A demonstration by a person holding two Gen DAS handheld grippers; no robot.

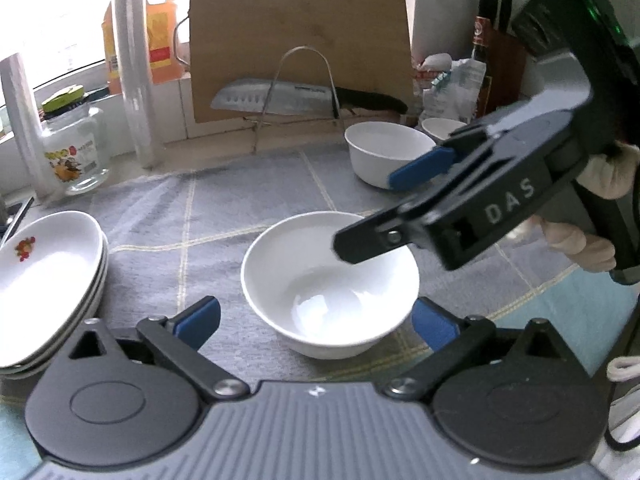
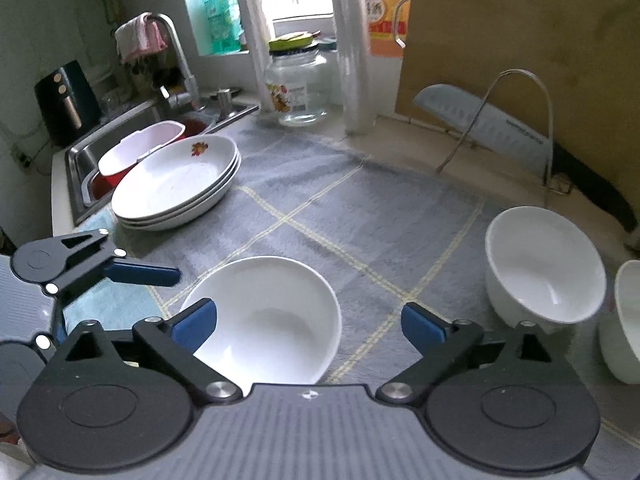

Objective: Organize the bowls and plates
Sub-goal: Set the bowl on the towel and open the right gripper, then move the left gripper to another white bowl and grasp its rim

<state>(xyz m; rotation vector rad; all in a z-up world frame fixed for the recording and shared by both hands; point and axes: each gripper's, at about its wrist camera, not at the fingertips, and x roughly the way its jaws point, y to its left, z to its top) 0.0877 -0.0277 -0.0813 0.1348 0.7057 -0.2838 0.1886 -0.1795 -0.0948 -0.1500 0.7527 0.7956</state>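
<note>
Straddling the white bowl [image 1: 330, 286], left gripper [image 1: 316, 326] gapes.

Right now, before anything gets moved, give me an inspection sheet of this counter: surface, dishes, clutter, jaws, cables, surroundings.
Surface: grey checked cloth covers the counter.
Job's things: plate stack at the sink side; near bowl sits on the cloth alone; two more bowls stand side by side near the knife.
Clutter: glass jar, two rolls of film, orange bottle, knife on a wire rack against the cutting board.
Grippers: left gripper jaws open either side of the near bowl, not pressing; right gripper jaws open, empty.
Cables: nothing seen.
Surroundings: sink with faucet, window behind.
</note>
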